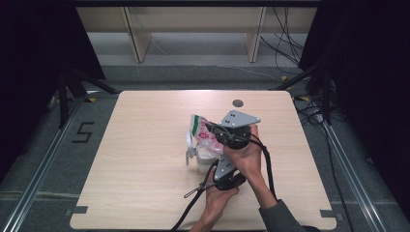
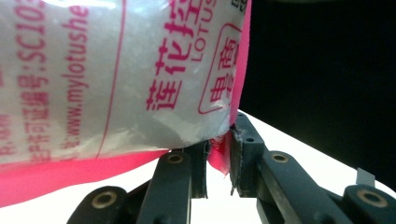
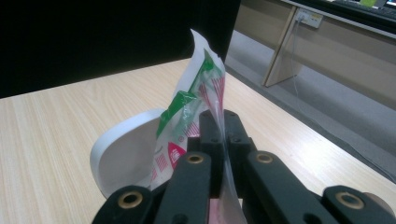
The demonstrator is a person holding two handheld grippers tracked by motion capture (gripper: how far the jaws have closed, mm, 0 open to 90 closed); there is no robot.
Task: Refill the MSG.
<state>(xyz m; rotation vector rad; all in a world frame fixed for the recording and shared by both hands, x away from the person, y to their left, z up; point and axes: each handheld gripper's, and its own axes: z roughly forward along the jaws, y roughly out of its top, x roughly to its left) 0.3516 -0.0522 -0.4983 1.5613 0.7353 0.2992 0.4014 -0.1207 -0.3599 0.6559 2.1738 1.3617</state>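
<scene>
Both grippers, left (image 2: 218, 161) and right (image 3: 223, 140), pinch the bag (image 1: 202, 135) above the cup (image 1: 205, 157); uneven pulling might spill it

A pale wooden surface (image 1: 145, 159) stands on grey carpet floor (image 1: 193, 72), with black curtains (image 1: 38, 43) at left and right. At the far side, light wooden furniture legs (image 1: 137, 41) rise, and cables (image 1: 285, 46) trail across the floor at far right.
</scene>
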